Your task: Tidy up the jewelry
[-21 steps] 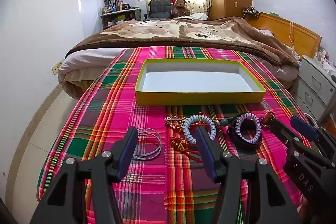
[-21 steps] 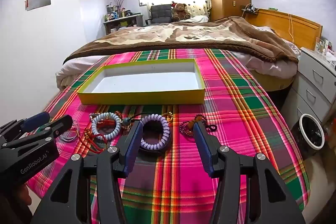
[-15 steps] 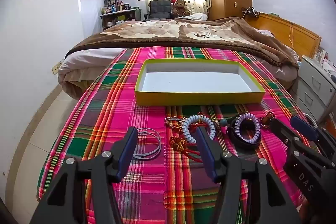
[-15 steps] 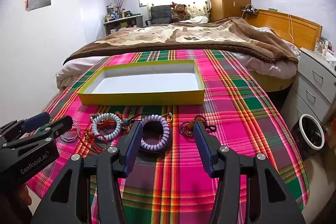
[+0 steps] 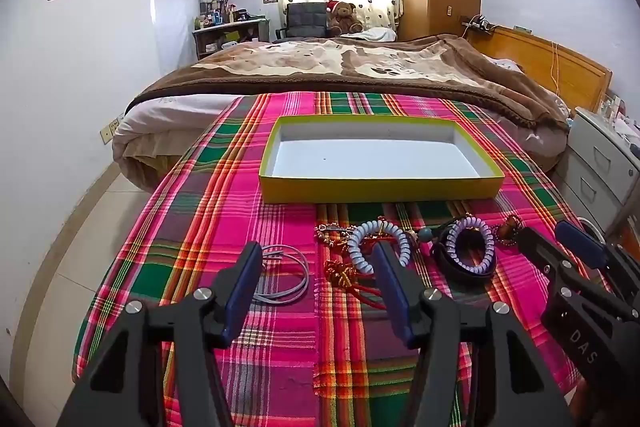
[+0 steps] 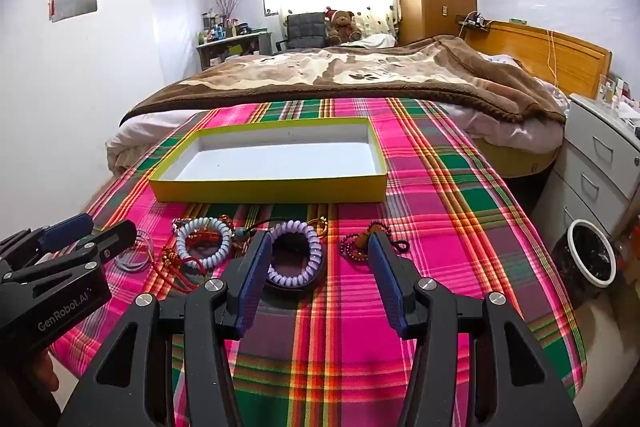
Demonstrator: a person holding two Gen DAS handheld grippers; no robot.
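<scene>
Nothing has shifted over the last moment: left gripper [image 5: 316, 281] and right gripper [image 6: 316, 269] stay released, empty, hovering over the jewelry. Every bracelet [image 6: 295, 254] lies on the cloth just before the empty yellow tray [image 6: 268, 189]; sorting has not begun.

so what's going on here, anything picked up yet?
Nothing yet. A person holds two handheld grippers over a plaid-covered table; the left gripper and right gripper are both open and empty. The shallow yellow box with a white inside holds no jewelry. The pieces lie in a row in front of it: thin silver bangles, a pale blue coil bracelet, a lilac coil bracelet and dark red beads.
</scene>
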